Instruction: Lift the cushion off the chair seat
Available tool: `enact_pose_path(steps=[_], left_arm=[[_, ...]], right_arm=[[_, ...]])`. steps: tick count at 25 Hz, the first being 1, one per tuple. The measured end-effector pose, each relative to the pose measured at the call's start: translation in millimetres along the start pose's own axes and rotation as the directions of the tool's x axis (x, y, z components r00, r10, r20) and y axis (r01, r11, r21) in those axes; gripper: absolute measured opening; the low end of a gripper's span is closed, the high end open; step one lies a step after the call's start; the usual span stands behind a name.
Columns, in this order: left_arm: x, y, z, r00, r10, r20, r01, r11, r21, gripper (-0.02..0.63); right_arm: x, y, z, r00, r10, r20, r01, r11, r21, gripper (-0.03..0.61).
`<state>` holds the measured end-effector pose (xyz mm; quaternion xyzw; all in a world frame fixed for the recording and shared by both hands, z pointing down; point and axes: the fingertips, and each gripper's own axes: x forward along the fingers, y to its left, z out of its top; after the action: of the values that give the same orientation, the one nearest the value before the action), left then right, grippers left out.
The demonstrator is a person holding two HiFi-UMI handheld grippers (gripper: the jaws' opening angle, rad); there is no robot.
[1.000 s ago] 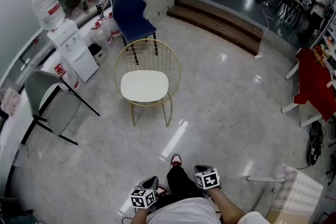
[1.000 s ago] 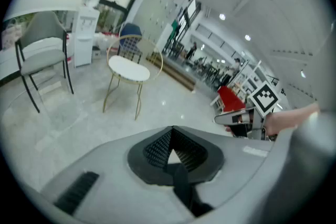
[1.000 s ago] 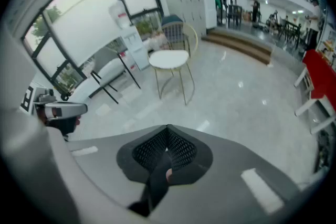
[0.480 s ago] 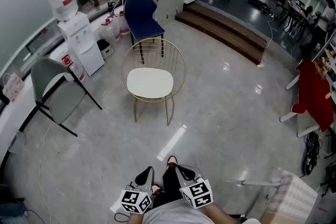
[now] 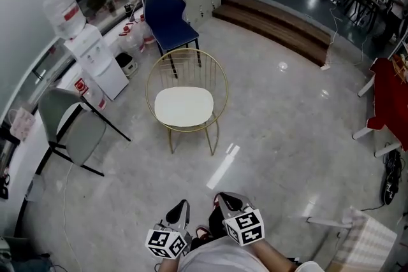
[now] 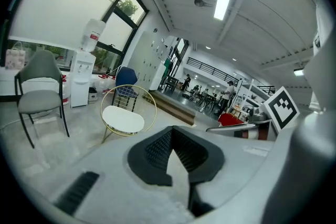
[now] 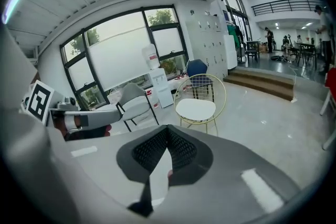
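Left gripper [image 5: 182,204]: jaws pressed together, nothing between them. It sits at the 6 o'clock edge of the head view, close to the person's body.

Right gripper [image 5: 221,197]: jaws likewise closed and empty. It sits just beside the left gripper, on its 3 o'clock side. Its own view shows the left gripper's marker cube at 9 o'clock.

Cushion [image 5: 184,106]: white, rounded, lying flat on the seat of the gold wire chair [image 5: 185,63]. It fills the seat inside the round hoop frame. Neither gripper touches it; both are well apart from it, with bare polished floor [image 5: 268,137] between. From the grippers the chair stands at roughly 12 o'clock. Both gripper views show the chair and cushion ahead, beyond the closed jaw tips.

Surroundings, taken from the wire chair:
- Blue chair [image 5: 167,19] just behind it at 11 o'clock.
- Grey chair [image 5: 73,130] at 8 o'clock, near but apart.
- Water dispenser [image 5: 92,60] at 10 o'clock, against the window wall, with a bottle on top.
- Wooden steps [image 5: 280,25] at 2 o'clock.
- Red-covered table [image 5: 390,95] at 3 o'clock, at the frame edge.
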<state>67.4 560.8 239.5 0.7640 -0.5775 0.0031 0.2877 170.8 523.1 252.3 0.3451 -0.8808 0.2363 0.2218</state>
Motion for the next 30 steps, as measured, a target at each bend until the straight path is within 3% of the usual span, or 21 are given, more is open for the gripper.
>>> enact_pose_path(steps=[9,18,30], left_arm=[[80,-1,55,0.999,0.038,0.012,-0.039,0.997,0.072,0.003],[123,8,78,0.996,0.087,0.033,-0.088,0.995,0.045,0.003],[155,38,95,0.996,0.089,0.018,-0.089,0.996,0.026,0.003]], right_arm=[[40,-64,54,0.998,0.062,0.015,-0.062,0.997,0.051,0.007],[57,-105,77,0.996,0.089,0.014,-0.089,0.994,0.070,0.021],[86,-124,97,0.996,0.094,-0.013,-0.093,0.993,0.068,0.038]])
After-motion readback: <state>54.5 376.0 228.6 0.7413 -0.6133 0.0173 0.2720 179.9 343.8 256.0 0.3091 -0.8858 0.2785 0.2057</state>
